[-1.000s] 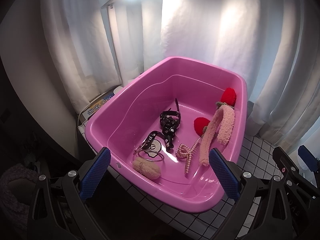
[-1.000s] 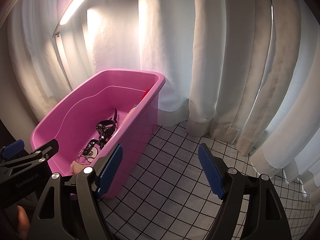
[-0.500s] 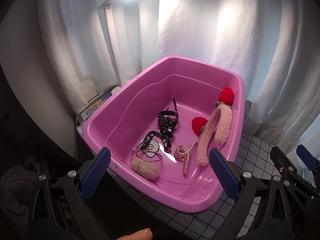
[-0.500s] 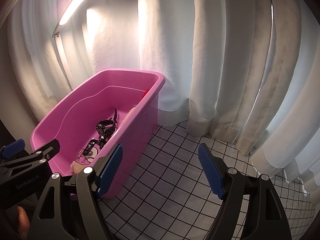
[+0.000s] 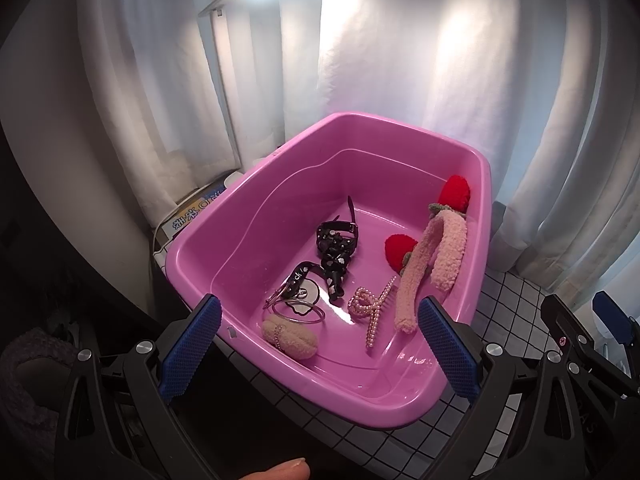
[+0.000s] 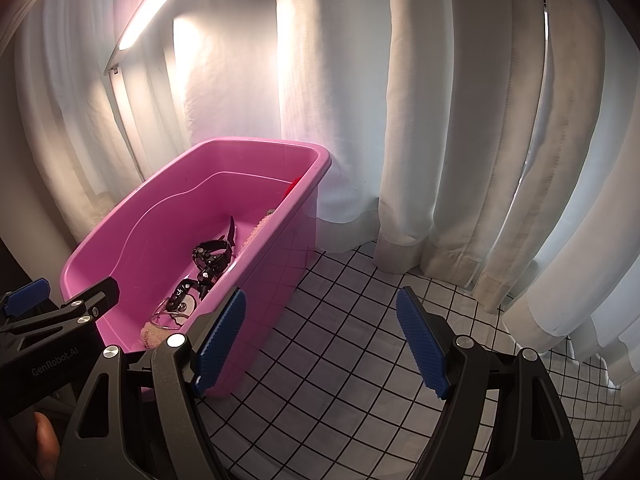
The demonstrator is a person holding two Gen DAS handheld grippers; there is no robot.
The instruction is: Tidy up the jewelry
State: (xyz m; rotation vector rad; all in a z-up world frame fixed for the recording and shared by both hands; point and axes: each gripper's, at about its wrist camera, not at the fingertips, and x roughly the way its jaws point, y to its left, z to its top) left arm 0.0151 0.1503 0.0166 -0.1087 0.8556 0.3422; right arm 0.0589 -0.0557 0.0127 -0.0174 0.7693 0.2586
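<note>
A pink plastic tub (image 5: 256, 184) holds the jewelry. Inside lie a black studded strap (image 5: 334, 244), thin silver bangles (image 5: 298, 308), a pearl hair claw (image 5: 370, 308), a beige fuzzy scrunchie (image 5: 290, 338) and a fuzzy pink headband (image 5: 444, 248) with red plush strawberries (image 5: 454, 194). My left gripper (image 5: 320, 344) hovers open just above the tub's near rim, touching nothing. To the right of the tub (image 6: 280, 232), my right gripper (image 6: 320, 312) stands open over the checked surface, empty. The black strap (image 6: 210, 256) shows over the tub wall there.
White curtains (image 6: 460, 120) hang close behind and to the right of the tub. A lit lamp on a thin pole (image 6: 154, 8) stands at the back left. A printed box (image 5: 196, 210) lies behind the tub. The tub rests on a white checked surface (image 6: 360, 340). A fingertip (image 5: 280, 470) shows at the bottom edge.
A person's fingertip has come into the bottom edge of the left wrist view. Both grippers stay open and in place, and the jewelry has not moved.
</note>
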